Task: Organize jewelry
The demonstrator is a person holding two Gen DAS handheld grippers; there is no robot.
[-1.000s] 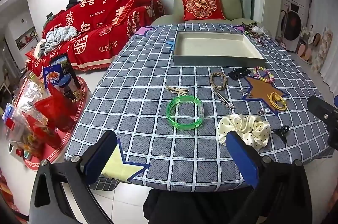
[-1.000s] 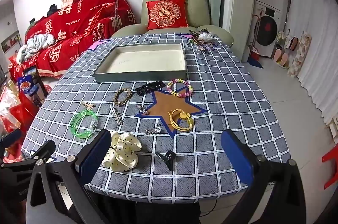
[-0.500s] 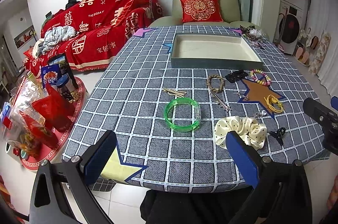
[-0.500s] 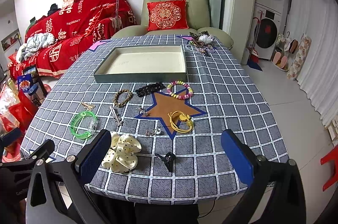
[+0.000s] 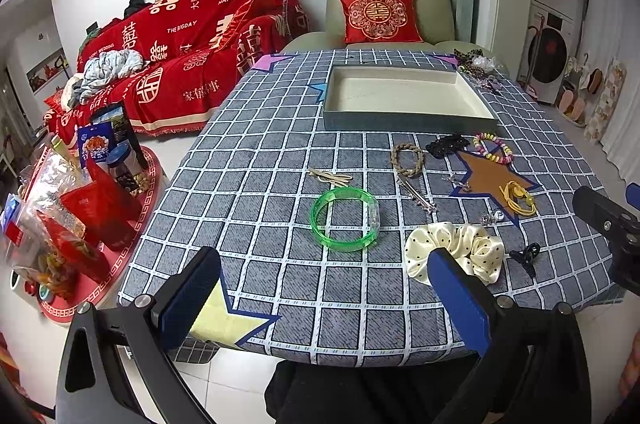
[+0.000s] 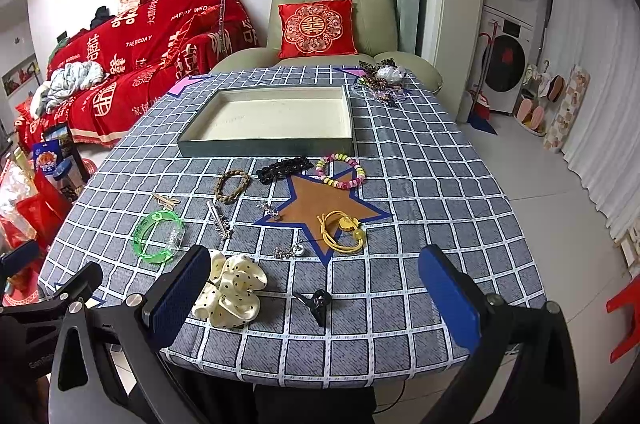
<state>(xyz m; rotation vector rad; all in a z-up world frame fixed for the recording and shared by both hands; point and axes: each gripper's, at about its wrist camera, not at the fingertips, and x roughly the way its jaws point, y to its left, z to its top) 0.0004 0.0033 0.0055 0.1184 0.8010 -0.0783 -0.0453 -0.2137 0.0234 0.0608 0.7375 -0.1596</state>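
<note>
Left wrist: grippers [image 5: 324,300] wide, empty

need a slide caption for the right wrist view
Open right tool above a polka-dot scrunchie and black claw clip, empty tray beyond on the checked tablecloth.

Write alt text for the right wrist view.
An open right gripper hovers at the near edge of a checked table scattered with jewelry: a scrunchie, black clip and green bangle. An empty tray sits farther back.
</note>
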